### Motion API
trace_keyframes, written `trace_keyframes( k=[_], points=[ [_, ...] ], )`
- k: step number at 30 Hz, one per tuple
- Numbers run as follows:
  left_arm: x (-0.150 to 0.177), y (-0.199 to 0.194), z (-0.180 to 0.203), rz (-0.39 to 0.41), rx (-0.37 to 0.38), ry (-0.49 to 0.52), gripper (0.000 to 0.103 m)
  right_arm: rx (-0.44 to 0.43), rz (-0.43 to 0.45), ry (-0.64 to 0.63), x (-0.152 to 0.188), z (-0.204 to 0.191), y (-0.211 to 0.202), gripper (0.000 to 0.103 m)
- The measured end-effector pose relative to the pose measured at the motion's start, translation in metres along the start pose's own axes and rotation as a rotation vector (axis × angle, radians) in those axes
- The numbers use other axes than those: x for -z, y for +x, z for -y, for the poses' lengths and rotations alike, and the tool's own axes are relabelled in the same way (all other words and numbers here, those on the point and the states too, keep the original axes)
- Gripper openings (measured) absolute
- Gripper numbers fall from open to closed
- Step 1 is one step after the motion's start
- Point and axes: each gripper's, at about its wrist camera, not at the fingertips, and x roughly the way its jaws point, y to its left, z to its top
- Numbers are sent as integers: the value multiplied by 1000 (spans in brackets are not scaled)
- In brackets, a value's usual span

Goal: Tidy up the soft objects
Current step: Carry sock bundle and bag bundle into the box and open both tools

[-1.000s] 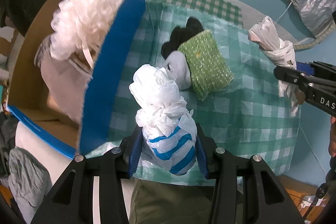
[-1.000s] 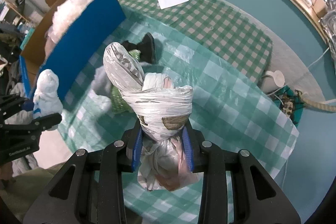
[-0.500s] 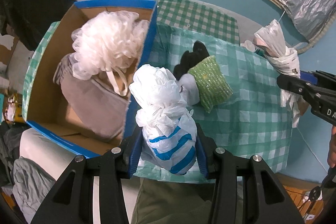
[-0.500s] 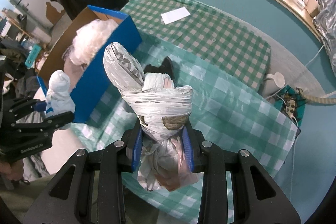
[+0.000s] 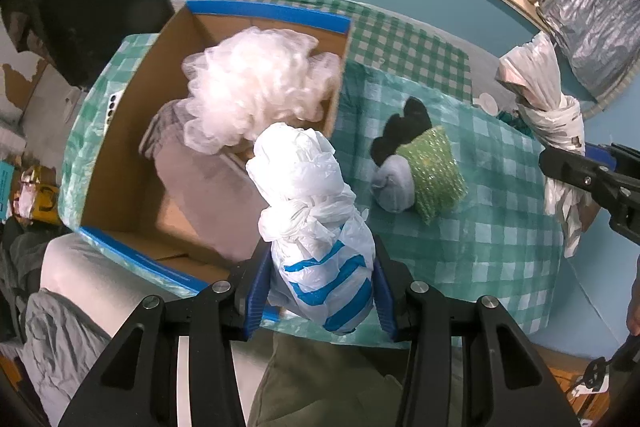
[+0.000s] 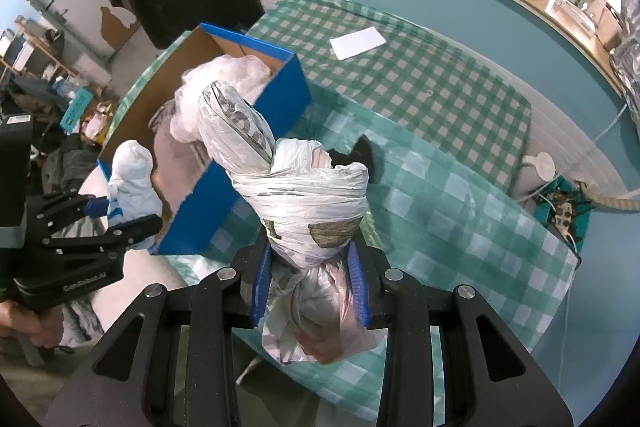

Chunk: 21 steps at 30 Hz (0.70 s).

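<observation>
The left gripper (image 5: 322,281) is clamping a knotted white bag with blue stripes (image 5: 316,227) between its blue pads, the bundle's long axis running straight out along the fingers. The right gripper (image 6: 310,277) is likewise clamping a knotted grey-white bag bundle (image 6: 296,195), which is also lying lengthwise along its fingers. Neither bundle is touching the table.

The landmark is the open cardboard box with blue sides (image 5: 264,11), standing on the green checked tablecloth (image 5: 480,251). A white mesh puff (image 5: 256,87) and a grey-pink cloth (image 5: 200,179) are already lying inside it, with bare cardboard floor showing at the near end. Just outside the box's right wall, on the cloth, a green sparkly pouch (image 5: 434,171), a pale grey roll (image 5: 394,183) and a black item (image 5: 404,127) are waiting.

Judgement: the left gripper is the nearer to the box, its striped bundle hanging over the box's near right corner, tip pointing toward the interior. The right gripper is holding well out beyond the box's right wall and would have to cross that wall.
</observation>
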Motion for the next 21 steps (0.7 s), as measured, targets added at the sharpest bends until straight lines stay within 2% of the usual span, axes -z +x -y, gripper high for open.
trace_keyframes(
  k=[8, 21],
  points=[
    [-7, -4, -29, 8, -7, -40, 46, -33, 0, -36, -20, -34, 11, 33],
    [-16, 6, -87, -10, -53, -85, 46, -86, -47, -100, -44, -99, 55, 33]
  ],
)
